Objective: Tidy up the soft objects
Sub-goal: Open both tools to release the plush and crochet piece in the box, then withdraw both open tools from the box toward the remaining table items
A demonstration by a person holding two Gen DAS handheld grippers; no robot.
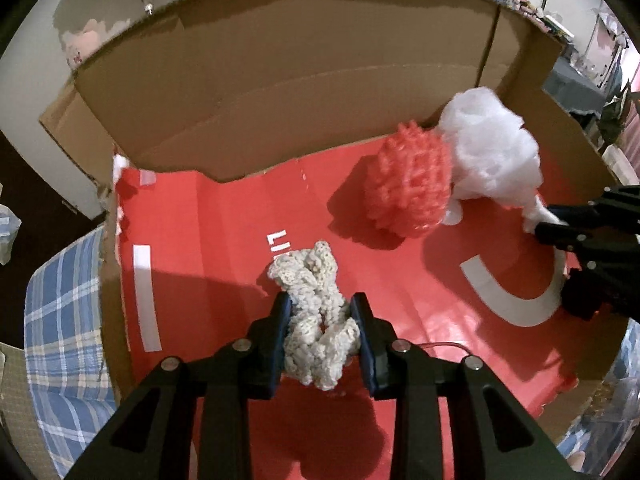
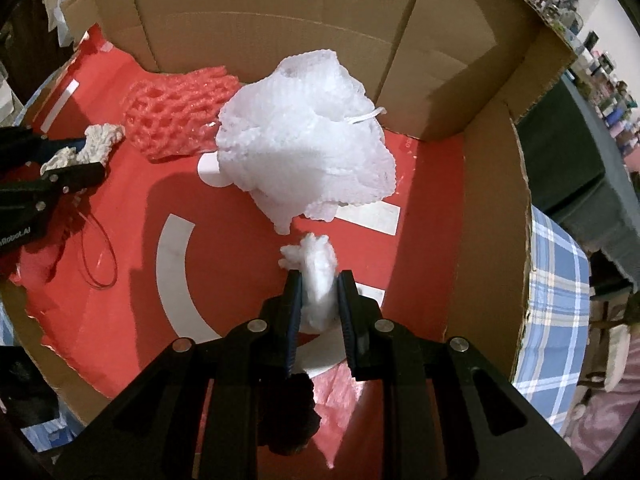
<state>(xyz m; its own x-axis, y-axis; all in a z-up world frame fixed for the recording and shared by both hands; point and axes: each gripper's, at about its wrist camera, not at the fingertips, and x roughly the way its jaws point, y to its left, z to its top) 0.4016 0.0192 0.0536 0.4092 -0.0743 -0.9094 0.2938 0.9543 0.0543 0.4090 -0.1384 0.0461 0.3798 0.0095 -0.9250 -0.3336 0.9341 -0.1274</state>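
My left gripper [image 1: 320, 304] is shut on a cream knitted bundle [image 1: 316, 320] and holds it over the red floor of an open cardboard box [image 1: 280, 80]; it also shows in the right wrist view [image 2: 96, 140]. My right gripper [image 2: 319, 280] is shut on a small white foam net piece [image 2: 316, 280] inside the same box. A large white foam net pile [image 2: 304, 140] lies near the back wall, next to a red foam net [image 2: 176, 116]. In the left wrist view the white pile [image 1: 488, 152] and the red net [image 1: 412, 184] sit at the back right.
The cardboard walls [image 2: 492, 208] and raised flaps ring the red floor [image 2: 240, 208]. A thin red cord [image 2: 100, 256] lies on the floor at the left. A blue checked cloth [image 1: 60, 320] lies outside the box. Cluttered shelves [image 2: 608, 92] stand beyond.
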